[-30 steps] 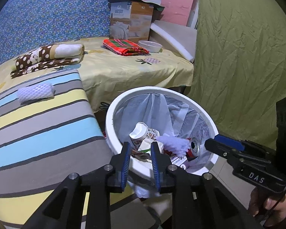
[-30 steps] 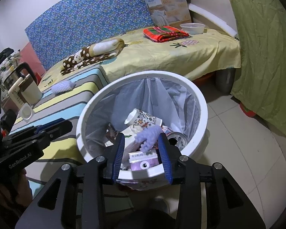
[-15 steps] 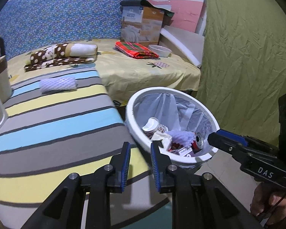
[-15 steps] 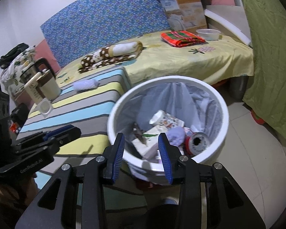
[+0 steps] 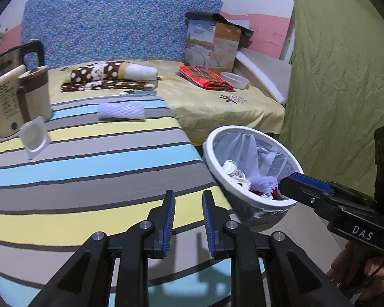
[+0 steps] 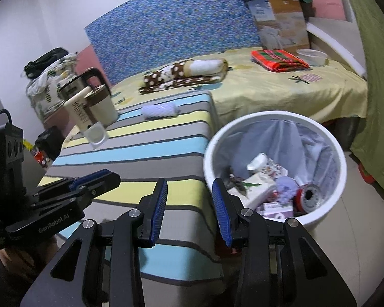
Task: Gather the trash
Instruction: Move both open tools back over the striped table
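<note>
While lined, bin [image 6: 210,153] holds cup [image 6: 267,165] | can [image 6: 308,195] | carton [image 6: 256,188]

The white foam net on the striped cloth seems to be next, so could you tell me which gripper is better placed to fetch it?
Probably the left gripper: it is open, empty and over the striped cloth, facing the foam net. The right gripper sits nearer the bin.

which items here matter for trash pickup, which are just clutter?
Job: white bin, foam net, plastic lid, left gripper, right gripper, both empty.
Clutter: kettle, mug, spotted blanket, red cloth, bowl, box.
</note>
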Motion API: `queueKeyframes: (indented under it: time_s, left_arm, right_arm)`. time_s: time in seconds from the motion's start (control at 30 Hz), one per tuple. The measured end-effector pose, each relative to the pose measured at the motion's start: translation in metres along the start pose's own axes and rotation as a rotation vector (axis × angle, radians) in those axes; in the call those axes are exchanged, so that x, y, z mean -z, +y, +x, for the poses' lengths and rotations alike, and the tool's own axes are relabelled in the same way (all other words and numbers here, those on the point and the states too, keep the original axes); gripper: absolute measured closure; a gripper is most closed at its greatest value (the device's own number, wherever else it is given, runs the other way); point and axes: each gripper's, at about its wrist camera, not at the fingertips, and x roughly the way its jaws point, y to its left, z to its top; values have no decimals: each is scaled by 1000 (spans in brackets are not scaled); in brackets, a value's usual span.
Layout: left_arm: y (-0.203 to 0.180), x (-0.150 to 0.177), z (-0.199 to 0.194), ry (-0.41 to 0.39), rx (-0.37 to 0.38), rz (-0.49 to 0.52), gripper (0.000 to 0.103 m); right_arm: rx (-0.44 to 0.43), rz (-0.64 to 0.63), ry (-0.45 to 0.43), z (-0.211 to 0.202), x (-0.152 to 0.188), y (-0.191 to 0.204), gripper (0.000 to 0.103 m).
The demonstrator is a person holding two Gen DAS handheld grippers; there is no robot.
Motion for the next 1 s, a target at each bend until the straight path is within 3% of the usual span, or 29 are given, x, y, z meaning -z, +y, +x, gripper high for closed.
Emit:
queueKeyframes:
  time_s: [0.23,0.63,0.8,1.0]
  left_arm:
    - [21,9,-20,-13,-53,-27,82]
    - [64,10,-47,-44,-142,-76,82]
    - [85,6,-51,-57,-179,-93,82]
    - [109,-3,-49,-64,-220,-120,82]
  right_arm:
    - [-61,-38,41,7,0,24,64]
    - [-113,-113,38,16,-12,63,64]
    - [-123,-137,37,23,-17,74,53]
    - [-117,-166,42,37,-25,83,52]
